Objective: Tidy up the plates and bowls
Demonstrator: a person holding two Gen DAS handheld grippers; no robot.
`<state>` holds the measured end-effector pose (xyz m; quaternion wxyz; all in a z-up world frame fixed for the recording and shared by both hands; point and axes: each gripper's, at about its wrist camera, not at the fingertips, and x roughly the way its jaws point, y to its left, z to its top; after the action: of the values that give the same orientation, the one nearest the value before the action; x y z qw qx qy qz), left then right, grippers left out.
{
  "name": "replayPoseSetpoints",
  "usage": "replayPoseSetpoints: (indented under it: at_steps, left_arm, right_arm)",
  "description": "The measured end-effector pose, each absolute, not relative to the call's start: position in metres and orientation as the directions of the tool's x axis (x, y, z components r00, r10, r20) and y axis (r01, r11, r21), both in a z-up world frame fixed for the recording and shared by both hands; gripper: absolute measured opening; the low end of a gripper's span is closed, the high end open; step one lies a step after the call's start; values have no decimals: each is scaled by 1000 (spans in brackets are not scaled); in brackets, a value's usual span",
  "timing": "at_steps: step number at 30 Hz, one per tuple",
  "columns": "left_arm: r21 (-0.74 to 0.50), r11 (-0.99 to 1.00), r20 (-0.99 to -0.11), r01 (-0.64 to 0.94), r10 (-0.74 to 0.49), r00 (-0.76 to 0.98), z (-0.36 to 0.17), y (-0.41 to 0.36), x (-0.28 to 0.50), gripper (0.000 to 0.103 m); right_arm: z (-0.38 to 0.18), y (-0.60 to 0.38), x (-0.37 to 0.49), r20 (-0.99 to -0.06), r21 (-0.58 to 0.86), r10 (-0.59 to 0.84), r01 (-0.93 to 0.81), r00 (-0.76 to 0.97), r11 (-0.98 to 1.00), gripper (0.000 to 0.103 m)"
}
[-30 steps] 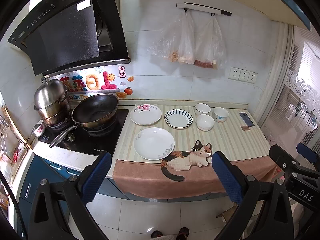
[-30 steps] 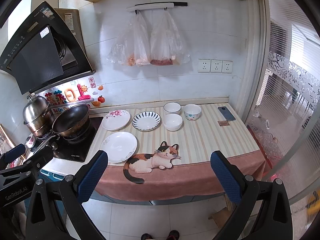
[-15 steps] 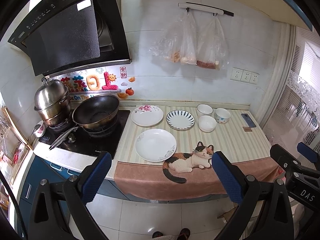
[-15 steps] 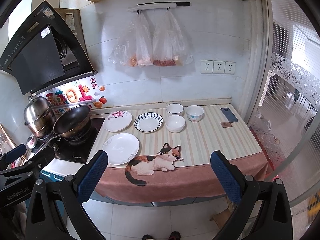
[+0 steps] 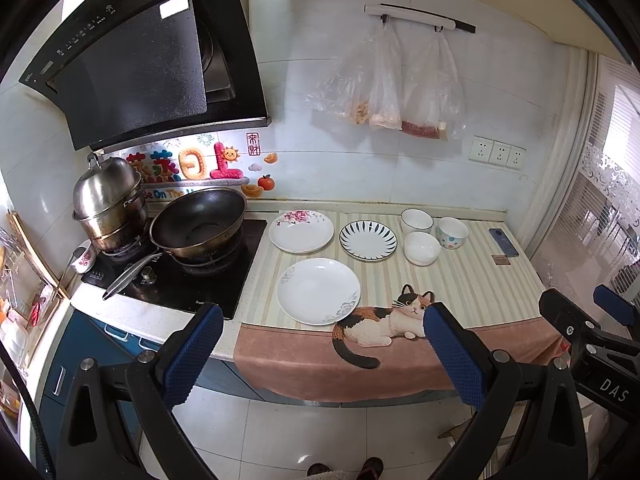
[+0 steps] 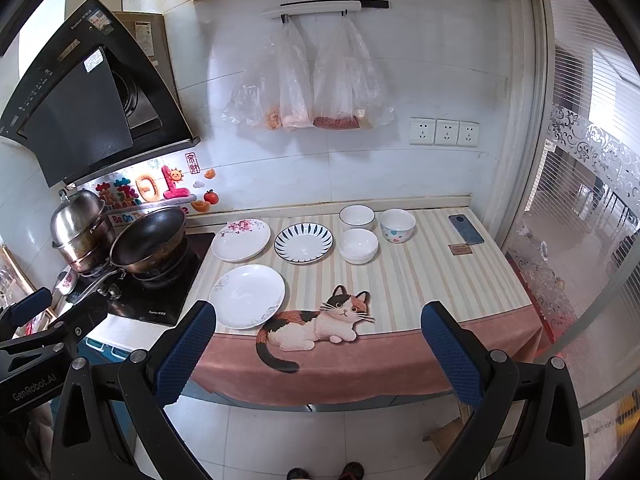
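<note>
On a striped counter mat lie three plates: a plain white plate (image 5: 319, 291) (image 6: 248, 295) near the front, a flower-printed plate (image 5: 301, 231) (image 6: 241, 239) behind it, and a blue-striped plate (image 5: 368, 239) (image 6: 303, 243) to the right. Three bowls cluster further right: a white bowl (image 5: 421, 247) (image 6: 358, 245) in front, a rimmed white bowl (image 5: 417, 221) (image 6: 357, 217) behind, and a dotted bowl (image 5: 452, 232) (image 6: 397, 225). My left gripper (image 5: 318, 354) and right gripper (image 6: 318, 350) are both open and empty, held back from the counter's front edge, above the floor.
A black wok (image 5: 199, 224) and a steel pot (image 5: 108, 204) sit on the stove at left. A phone (image 5: 503, 241) lies at the counter's right end. Plastic bags (image 6: 308, 84) hang on the wall. A cat picture (image 6: 316, 326) marks the mat's front. A person's feet (image 5: 346, 469) stand below.
Both views have drifted slightly closer and the scene shifted a little right and down. Nothing on the counter has moved, and both grippers stay open.
</note>
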<state>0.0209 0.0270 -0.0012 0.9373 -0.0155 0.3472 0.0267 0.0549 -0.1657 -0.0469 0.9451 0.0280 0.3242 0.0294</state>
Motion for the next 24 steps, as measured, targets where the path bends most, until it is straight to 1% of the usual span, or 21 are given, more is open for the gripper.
replayPoseSetpoints:
  at_steps: [13, 17, 20, 24]
  left_arm:
    - [-11, 998, -652, -61, 39, 757, -1, 27, 22, 103]
    - [-13, 998, -649, -66, 42, 759, -4, 31, 23, 103]
    - [2, 996, -642, -95, 74, 763, -14, 42, 33, 103]
    - [6, 992, -654, -130, 102, 750, -41, 69, 56, 103]
  right_arm:
    - [-48, -162, 56, -608, 83, 81, -37, 790, 996, 103]
    - [-58, -160, 63, -586, 164, 182, -104, 790, 981, 103]
    - [-77, -153, 78, -626, 186, 202, -107, 753, 977, 103]
    - [-114, -147, 111, -697, 245, 238, -88, 676, 966, 103]
